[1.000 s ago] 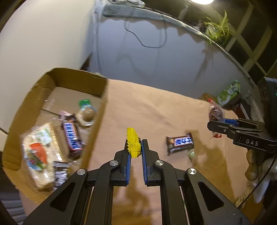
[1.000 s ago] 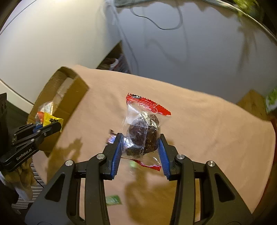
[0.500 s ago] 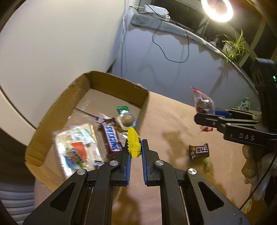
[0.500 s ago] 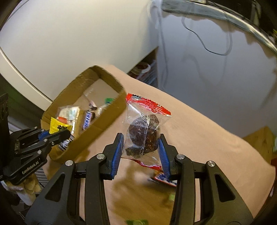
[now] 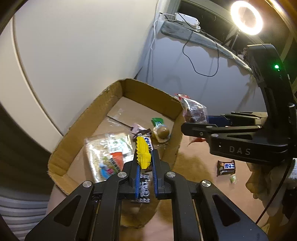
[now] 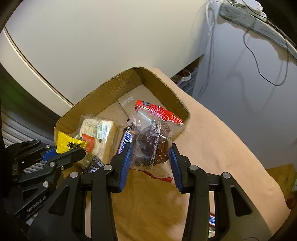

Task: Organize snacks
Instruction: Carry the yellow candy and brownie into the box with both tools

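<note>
Over the open brown cardboard box (image 5: 89, 118), left gripper (image 5: 145, 165) clamps a yellow crimped sachet (image 5: 142, 153); right gripper (image 6: 151, 157), gripping a clear red-edged cookie packet (image 6: 154, 140), sits at the rim.

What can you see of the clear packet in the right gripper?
The clear packet is crinkly see-through film with red printed seals at its top and bottom edges, holding a dark, lumpy brown cake. It stands upright, pinched at its sides by the right gripper, above the near wall of the cardboard box. Nothing else touches it.

A home room rigged for filming: ring light (image 5: 246, 17), trailing cable (image 5: 196, 61), cloth-covered table (image 6: 213, 148), plain wall (image 5: 83, 46).
</note>
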